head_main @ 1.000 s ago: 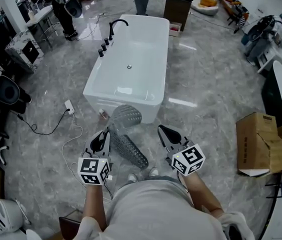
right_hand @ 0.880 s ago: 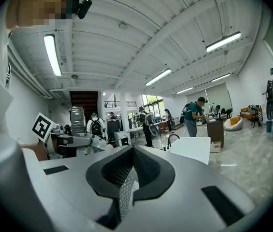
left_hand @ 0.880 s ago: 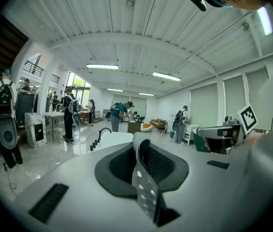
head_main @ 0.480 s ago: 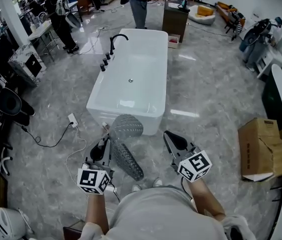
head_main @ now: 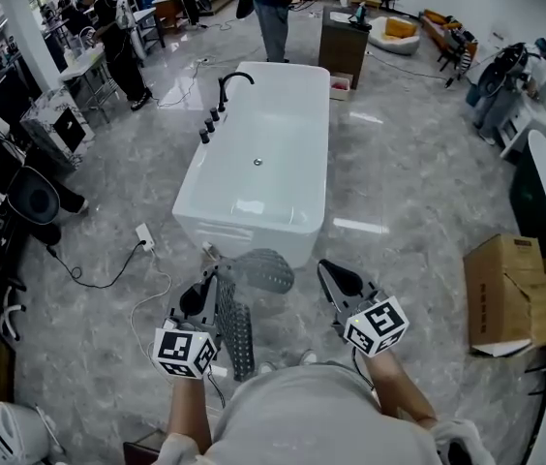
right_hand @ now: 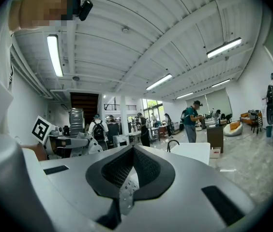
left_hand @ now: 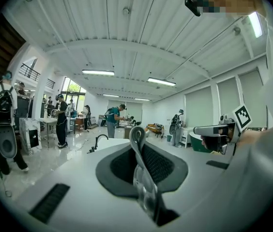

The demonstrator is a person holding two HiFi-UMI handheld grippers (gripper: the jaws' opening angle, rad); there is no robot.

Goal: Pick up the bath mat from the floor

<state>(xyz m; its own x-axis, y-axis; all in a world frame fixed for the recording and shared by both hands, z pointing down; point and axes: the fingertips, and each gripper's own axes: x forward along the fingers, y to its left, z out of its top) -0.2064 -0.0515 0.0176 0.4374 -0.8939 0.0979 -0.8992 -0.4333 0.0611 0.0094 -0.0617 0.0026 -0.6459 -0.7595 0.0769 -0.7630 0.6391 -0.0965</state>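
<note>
The bath mat (head_main: pixel 238 332), translucent grey and full of holes, hangs off the floor in front of the person, and its top end (head_main: pixel 265 270) folds over to the right. My left gripper (head_main: pixel 210 281) holds the mat's upper edge. In the left gripper view the mat (left_hand: pixel 144 178) stands pinched between the pads as the jaws close further on it. My right gripper (head_main: pixel 328 269) is a short way right of the mat, apart from it, with its jaws together (right_hand: pixel 132 151). A pale holed strip shows low in its gap; what it is I cannot tell.
A white bathtub (head_main: pixel 258 153) with a black tap (head_main: pixel 232 80) stands just ahead. A power strip with cable (head_main: pixel 145 235) lies on the marble floor at left. Cardboard boxes (head_main: pixel 510 284) sit at right. People and desks fill the far end; a dark cabinet (head_main: pixel 343 22) stands behind the tub.
The mat has risen with the left gripper. Its hanging part has swung in to hang straighter and narrower, and its top now flops over to the right. The right gripper has barely moved.
</note>
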